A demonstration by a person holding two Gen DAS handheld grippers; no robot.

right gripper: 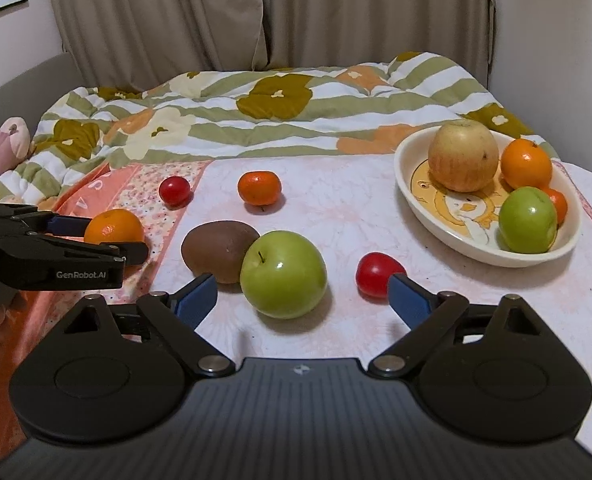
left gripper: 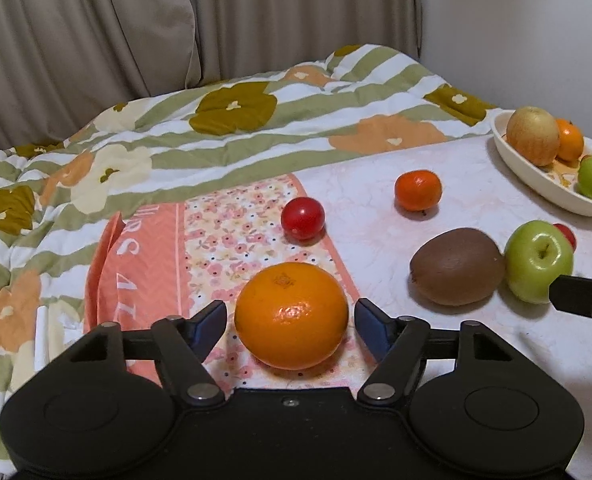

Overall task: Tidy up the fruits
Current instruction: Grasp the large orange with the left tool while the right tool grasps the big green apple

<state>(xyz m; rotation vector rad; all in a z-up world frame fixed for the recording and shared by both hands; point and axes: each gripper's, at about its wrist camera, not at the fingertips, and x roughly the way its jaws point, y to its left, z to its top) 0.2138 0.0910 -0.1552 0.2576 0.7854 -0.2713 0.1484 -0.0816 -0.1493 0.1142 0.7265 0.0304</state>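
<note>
My left gripper (left gripper: 291, 320) is open with a large orange (left gripper: 291, 315) between its fingers, small gaps on both sides; this orange also shows in the right wrist view (right gripper: 114, 227). My right gripper (right gripper: 302, 296) is open around a green apple (right gripper: 283, 273), which touches a brown kiwi (right gripper: 219, 249). A red tomato (right gripper: 378, 274) lies by the right finger. A mandarin (right gripper: 259, 187) and another red tomato (right gripper: 174, 190) lie farther back. A white bowl (right gripper: 448, 236) at the right holds a yellow apple (right gripper: 463, 156), an orange (right gripper: 526, 163) and a green apple (right gripper: 528, 220).
The fruits lie on a pale cloth (right gripper: 356, 208) over a bed. A striped floral quilt (right gripper: 256, 120) is bunched behind. Curtains (right gripper: 256, 12) and a wall stand at the back. The left gripper's body (right gripper: 48, 256) reaches in from the left of the right wrist view.
</note>
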